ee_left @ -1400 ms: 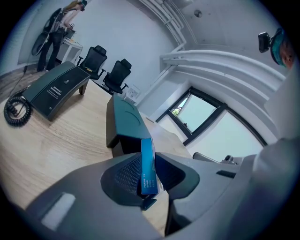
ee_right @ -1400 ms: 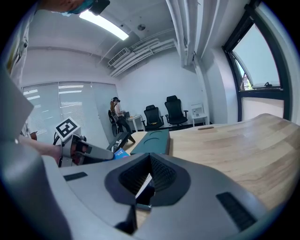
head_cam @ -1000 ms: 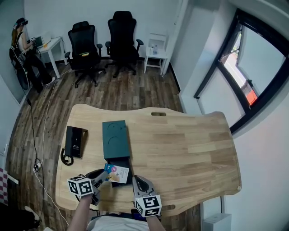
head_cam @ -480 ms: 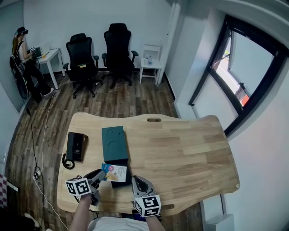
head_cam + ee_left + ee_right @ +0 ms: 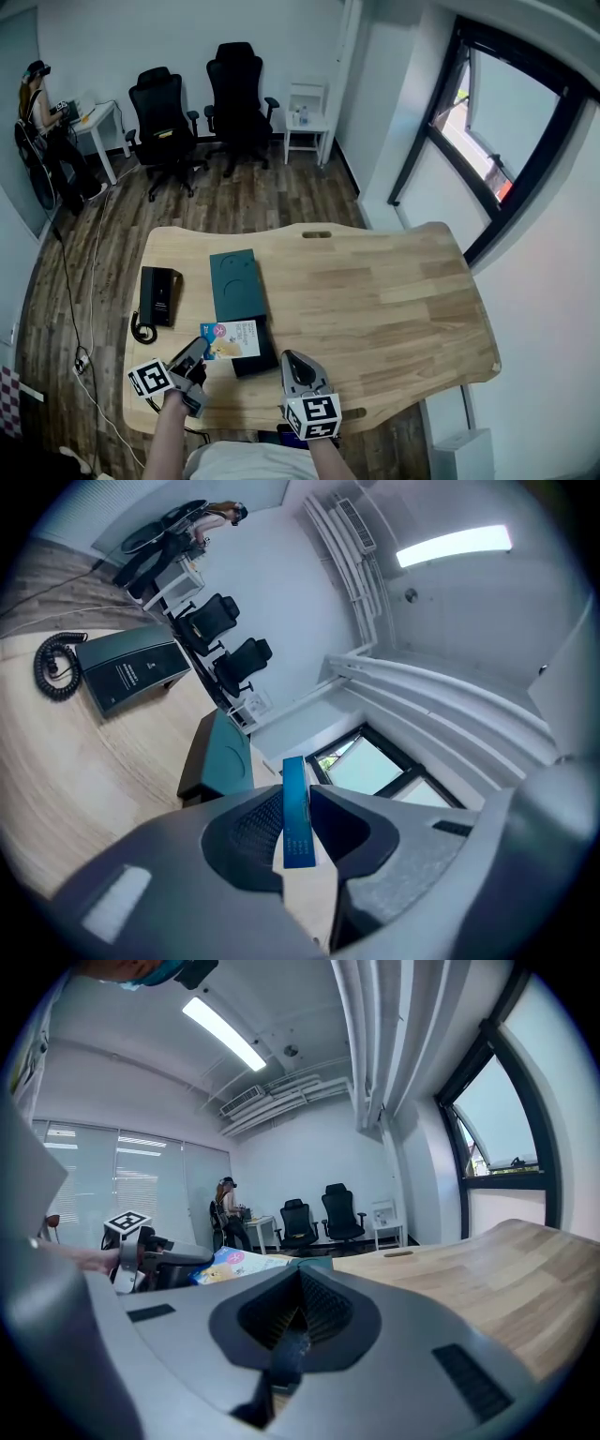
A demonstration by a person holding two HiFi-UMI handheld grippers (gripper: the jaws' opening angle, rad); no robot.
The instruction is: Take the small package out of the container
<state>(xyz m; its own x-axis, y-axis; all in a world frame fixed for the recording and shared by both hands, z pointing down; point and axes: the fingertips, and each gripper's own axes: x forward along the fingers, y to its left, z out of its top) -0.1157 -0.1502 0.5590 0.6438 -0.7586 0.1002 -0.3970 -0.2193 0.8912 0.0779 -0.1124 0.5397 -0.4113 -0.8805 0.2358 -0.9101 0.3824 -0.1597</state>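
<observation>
Since the earlier frames the small package (image 5: 231, 339) has travelled to the left, off the middle of the container (image 5: 256, 357), and the left gripper (image 5: 194, 357) has drawn back to the left with it. The left gripper's jaws are pinched on the package's thin blue edge, which stands upright between the pads in the left gripper view. White lettering runs along that edge, too small to read. The package's pale face carries a pink and a blue patch and a yellowish figure, and its print is not legible either. Its right edge still overlaps the dark open container, whose teal lid (image 5: 234, 284) lies just beyond it on the table (image 5: 394, 309). A black telephone (image 5: 157, 294) to the left bears a small unreadable label. The right gripper (image 5: 293, 362) rests near the container with its jaws pressed together on nothing.
</observation>
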